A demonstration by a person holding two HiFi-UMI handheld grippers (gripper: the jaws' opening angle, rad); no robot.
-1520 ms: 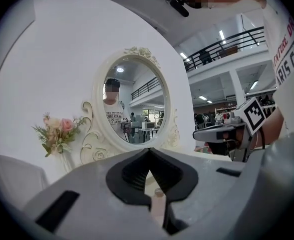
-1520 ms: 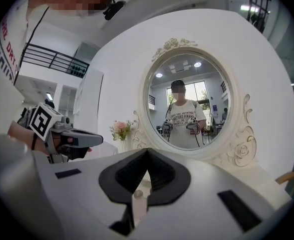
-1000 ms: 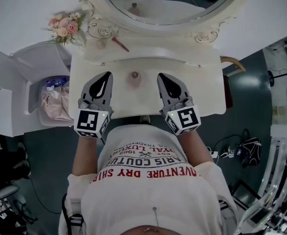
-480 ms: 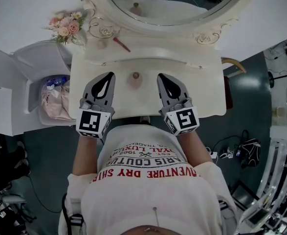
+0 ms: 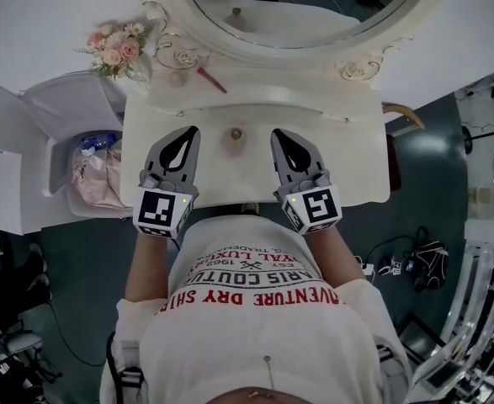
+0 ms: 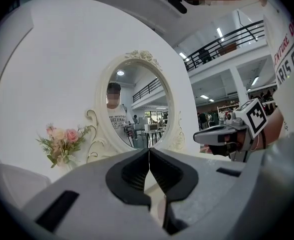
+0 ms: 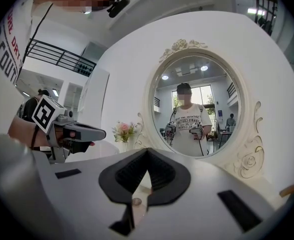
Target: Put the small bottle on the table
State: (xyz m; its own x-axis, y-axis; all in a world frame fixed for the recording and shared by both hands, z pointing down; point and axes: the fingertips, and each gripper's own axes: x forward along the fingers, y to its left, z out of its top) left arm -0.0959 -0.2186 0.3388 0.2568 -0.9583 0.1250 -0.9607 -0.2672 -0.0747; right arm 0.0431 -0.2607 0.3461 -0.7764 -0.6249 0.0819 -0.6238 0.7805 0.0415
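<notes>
The small bottle (image 5: 235, 135), pale pink with a brown cap, stands upright on the white vanity table (image 5: 356, 154), midway between my two grippers and touching neither. My left gripper (image 5: 190, 131) lies to its left, jaws shut and empty; in the left gripper view (image 6: 149, 152) the pads meet at the tip. To the bottle's right my right gripper (image 5: 276, 133) is also shut on nothing. In the right gripper view (image 7: 147, 152) the bottle's cap (image 7: 135, 201) shows low through the gap behind the closed tips.
An oval mirror (image 5: 297, 7) in an ornate frame rises at the table's back. A flower bunch (image 5: 112, 47), a small jar (image 5: 176, 77) and a red stick (image 5: 210, 78) sit at the back left. A white bin (image 5: 95, 171) with bags stands left of the table.
Both grippers and the bottle hold their places; only the head view has drifted slightly.
</notes>
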